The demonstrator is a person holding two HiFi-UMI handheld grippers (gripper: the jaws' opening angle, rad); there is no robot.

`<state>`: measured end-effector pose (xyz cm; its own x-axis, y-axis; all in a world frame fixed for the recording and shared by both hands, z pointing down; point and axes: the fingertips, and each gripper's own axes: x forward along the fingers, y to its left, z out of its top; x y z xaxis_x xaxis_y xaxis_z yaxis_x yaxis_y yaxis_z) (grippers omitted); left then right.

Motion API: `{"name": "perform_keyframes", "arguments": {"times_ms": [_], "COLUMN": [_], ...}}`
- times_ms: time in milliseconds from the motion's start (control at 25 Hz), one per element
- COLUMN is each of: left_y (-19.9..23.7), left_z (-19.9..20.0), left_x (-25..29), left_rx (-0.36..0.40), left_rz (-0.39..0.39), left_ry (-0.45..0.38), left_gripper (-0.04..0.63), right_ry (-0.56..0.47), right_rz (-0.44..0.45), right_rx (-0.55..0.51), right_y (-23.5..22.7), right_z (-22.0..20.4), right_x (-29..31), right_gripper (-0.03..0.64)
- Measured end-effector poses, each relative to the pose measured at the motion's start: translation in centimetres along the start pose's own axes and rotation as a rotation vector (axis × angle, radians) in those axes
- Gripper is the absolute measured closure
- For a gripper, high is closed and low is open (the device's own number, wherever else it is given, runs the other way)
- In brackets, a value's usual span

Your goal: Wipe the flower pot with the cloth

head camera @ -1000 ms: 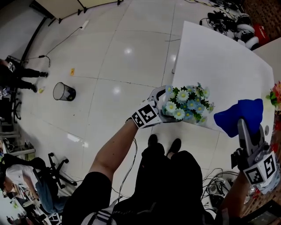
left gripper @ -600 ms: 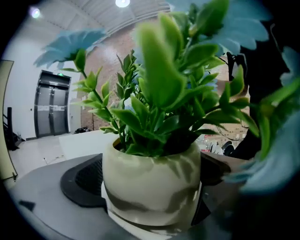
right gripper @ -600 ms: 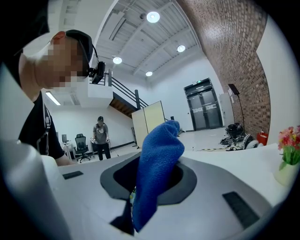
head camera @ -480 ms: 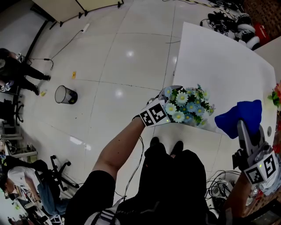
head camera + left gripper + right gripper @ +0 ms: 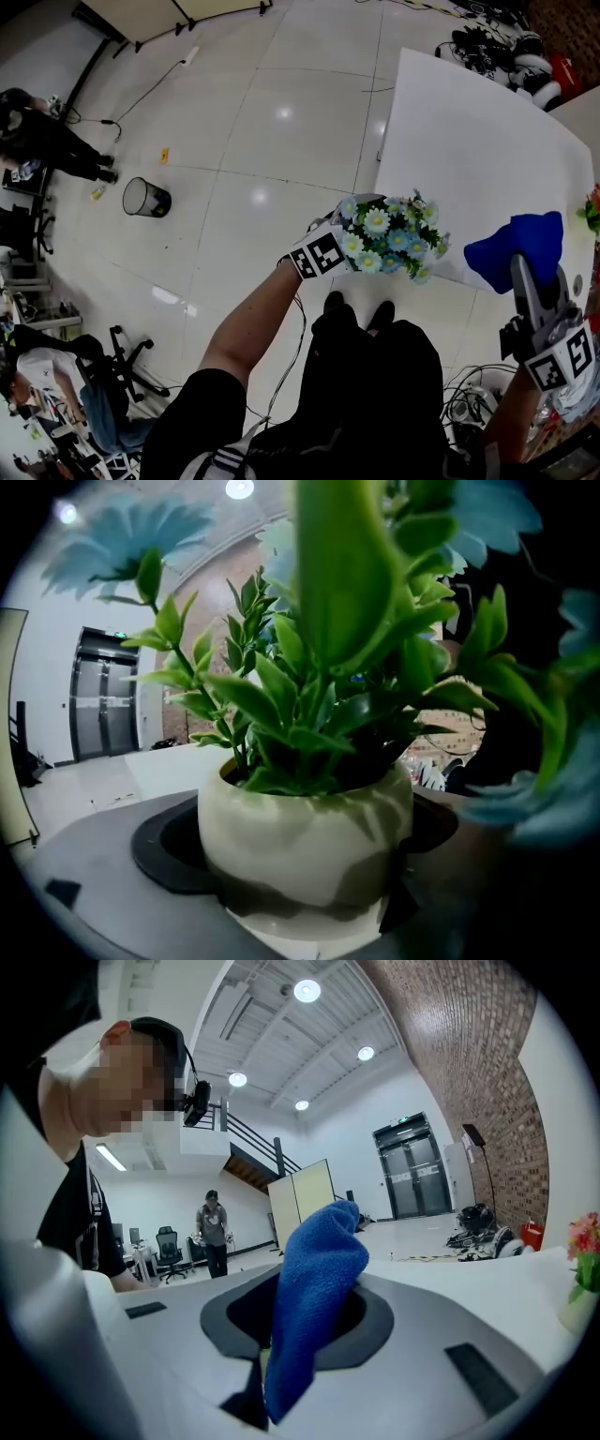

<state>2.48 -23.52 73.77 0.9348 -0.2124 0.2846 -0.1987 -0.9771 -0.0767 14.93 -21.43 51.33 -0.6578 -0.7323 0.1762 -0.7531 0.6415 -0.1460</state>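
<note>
The pot is held up in the left gripper. Its pale wall is clamped between the jaws, one on each side, as the left gripper view shows plainly. In the head view only the flowers are seen, and the pot itself is hidden beneath them. The bunch sits over the near left corner of the table, and the pot appears to be lifted off it.

On the right, the cloth is pinched between the jaws of the right gripper. A blue fold stands up past the tips and the rest hangs down. Pot and cloth are apart, with a clear gap between flowers and cloth in the head view, and no contact is shown in any view.

The step is judged to be the approach: the pot is presented and the cloth is ready, but wiping has not yet begun. Next, the cloth needs to be carried left to the pot's side, under the leaves, and its soft fold, not the hard jaw tips, laid on the pale wall. Some turning of the pot may be needed, since two of its sides are covered by the left jaws. A firm hold will be needed too, as a push from the cloth could twist the pot in the grip.
</note>
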Motion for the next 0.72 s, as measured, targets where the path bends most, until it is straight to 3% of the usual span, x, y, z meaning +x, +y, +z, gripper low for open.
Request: {"name": "perform_keyframes", "arguments": {"times_ms": [480, 720], "left_y": [-0.6, -0.2], "left_z": [-1.0, 0.0], "left_x": [0.1, -0.4], "left_rx": [0.02, -0.021], "left_rz": [0.047, 0.063], "left_ry": [-0.007, -0.039], "left_gripper": [0.026, 0.026], "right_ry": [0.016, 0.017], "right_rz": [0.041, 0.041], "right_rx": [0.034, 0.036], "right_y": [1.1, 0.7], "right_z": [-1.9, -1.1], "right_x": [1.1, 1.6], "right_gripper": [0.54, 0.539]}}
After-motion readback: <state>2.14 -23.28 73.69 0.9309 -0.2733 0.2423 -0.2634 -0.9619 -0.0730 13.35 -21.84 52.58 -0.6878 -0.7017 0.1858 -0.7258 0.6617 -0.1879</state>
